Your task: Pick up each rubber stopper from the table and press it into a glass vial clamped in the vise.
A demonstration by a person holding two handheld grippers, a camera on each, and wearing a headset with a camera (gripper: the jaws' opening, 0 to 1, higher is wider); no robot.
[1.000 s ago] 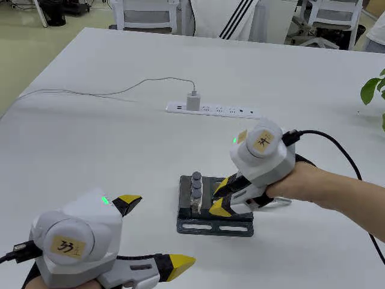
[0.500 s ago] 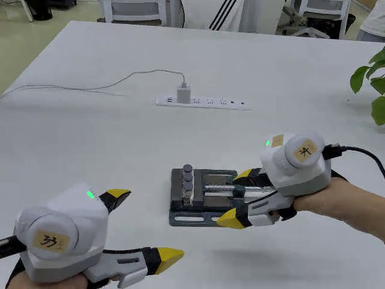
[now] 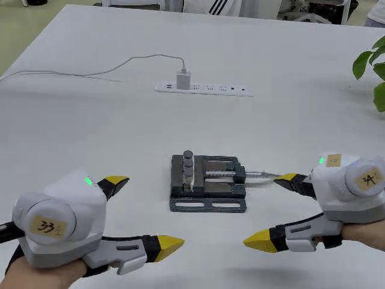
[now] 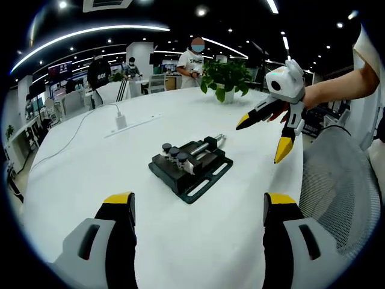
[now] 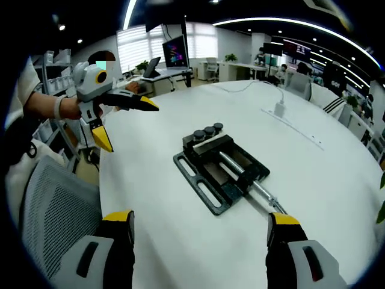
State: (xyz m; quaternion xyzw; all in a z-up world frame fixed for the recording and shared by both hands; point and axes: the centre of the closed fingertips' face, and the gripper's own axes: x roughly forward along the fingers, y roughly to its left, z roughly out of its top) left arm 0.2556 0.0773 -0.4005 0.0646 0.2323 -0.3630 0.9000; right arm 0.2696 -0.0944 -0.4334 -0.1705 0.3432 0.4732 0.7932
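White and broad, the surface point(image 3: 90, 120) sits in a bright open office, with a power strip point(image 3: 204, 89) and its trailing cable farther back and a leafy plant point(image 3: 373, 66) at the right edge. At the centre stands a dark vise point(image 3: 207, 192) clamping three small glass vials point(image 3: 188, 165) in a row. Each seems capped by a dark rubber stopper point(image 3: 188, 155), though they are too small to be sure. The left tool point(image 3: 150, 212) and right tool point(image 3: 264, 209) hover on either side, jaws spread, holding nothing. Such stoppers are likely light, soft and grippy, best pinched across the sides of the top. The glass is fragile, so press straight down, gently.
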